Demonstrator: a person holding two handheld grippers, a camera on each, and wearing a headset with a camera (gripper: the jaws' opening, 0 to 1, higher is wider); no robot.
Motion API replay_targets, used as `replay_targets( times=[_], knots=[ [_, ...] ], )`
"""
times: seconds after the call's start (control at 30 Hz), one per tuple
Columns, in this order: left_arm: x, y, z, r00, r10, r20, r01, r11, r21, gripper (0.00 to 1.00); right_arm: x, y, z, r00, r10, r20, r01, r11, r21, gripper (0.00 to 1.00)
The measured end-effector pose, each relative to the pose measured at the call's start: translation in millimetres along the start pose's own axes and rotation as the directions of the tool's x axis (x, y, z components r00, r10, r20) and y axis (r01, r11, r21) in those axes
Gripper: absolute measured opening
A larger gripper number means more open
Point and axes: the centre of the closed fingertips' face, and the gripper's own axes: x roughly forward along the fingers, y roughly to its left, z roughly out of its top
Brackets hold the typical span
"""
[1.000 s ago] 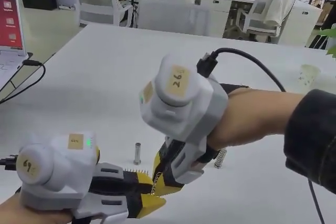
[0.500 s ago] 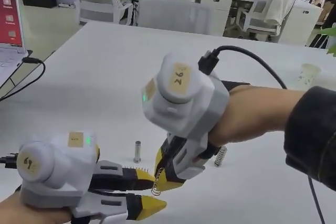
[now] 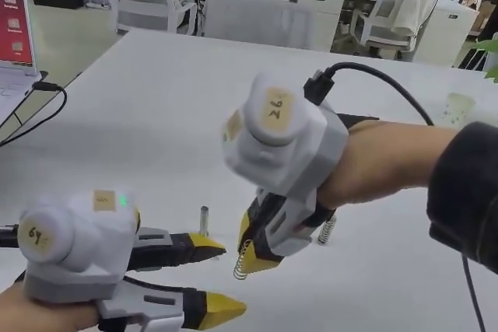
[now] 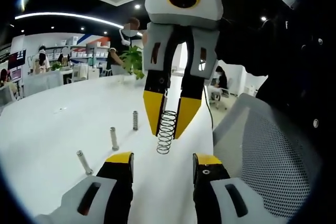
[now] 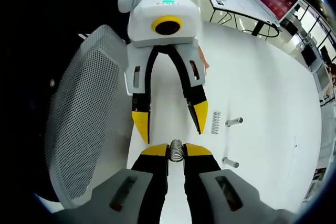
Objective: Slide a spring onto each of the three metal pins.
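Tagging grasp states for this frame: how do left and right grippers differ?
The right gripper is shut on a spring; the left gripper is open, holding nothing. The right gripper points steeply down, spring hanging below its tips; the left gripper lies low and roughly level. Both have black jaws with yellow tips and face each other.

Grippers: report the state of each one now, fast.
Left gripper: open, holding nothing.
Right gripper: closed on a spring.
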Motion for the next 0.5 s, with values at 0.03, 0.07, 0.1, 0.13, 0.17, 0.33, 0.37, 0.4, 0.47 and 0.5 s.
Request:
replay_targets(
  times=[0.03,0.07,0.1,0.13,0.17,0.33,0.37,0.4,0.47,0.5],
  knots=[
    [-0.8,0.7,-0.7,1.0000,0.004,0.001,-0.004,1.000,-0.006,0.44,-0.3,-0.5,-0.2,1.0000,-0.001,0.001,0.001,1.000,0.001,0.08],
    [-1.3,1.7,-1.0,1.0000,0.008,0.001,-0.008,1.000,-0.015,0.46,-0.7,-0.8,-0.7,1.0000,-0.002,0.000,0.002,1.000,0.004,0.08],
    [-1.9,2.2,-0.8,0.9999,0.010,0.004,-0.010,1.000,-0.013,0.47,-1.0,-1.3,-0.8,1.0000,-0.004,0.001,0.004,1.000,0.004,0.08],
    [-2.7,3.0,-0.4,0.9998,0.017,0.008,-0.017,1.000,-0.010,0.49,-1.3,-1.6,-1.0,1.0000,-0.005,0.001,0.005,1.000,0.006,0.08],
    [-3.2,3.8,0.1,0.9997,0.023,0.012,-0.023,1.000,-0.008,0.52,-1.6,-2.0,-1.3,1.0000,-0.005,0.001,0.005,1.000,0.008,0.08],
    [-6.5,8.7,0.6,0.9985,0.051,0.021,-0.050,0.999,-0.021,0.63,-2.7,-5.1,-3.9,0.9999,-0.016,-0.003,0.016,1.000,0.012,0.08],
    [-7.5,9.8,0.3,0.9981,0.058,0.021,-0.057,0.998,-0.023,0.65,-3.3,-5.6,-4.6,0.9999,-0.016,-0.003,0.016,1.000,0.015,0.08],
    [-8.0,10.4,0.3,0.9979,0.060,0.022,-0.060,0.998,-0.025,0.66,-3.8,-6.0,-4.8,0.9998,-0.017,-0.003,0.017,1.000,0.017,0.08],
    [-9.5,11.7,-0.5,0.9975,0.067,0.023,-0.066,0.997,-0.027,0.68,-4.8,-7.6,-5.6,0.9998,-0.022,-0.001,0.022,1.000,0.020,0.08],
    [-9.7,12.3,-0.4,0.9969,0.074,0.026,-0.073,0.997,-0.030,0.71,-5.3,-8.6,-6.4,0.9997,-0.025,-0.002,0.025,0.999,0.021,0.08]
  ],
)
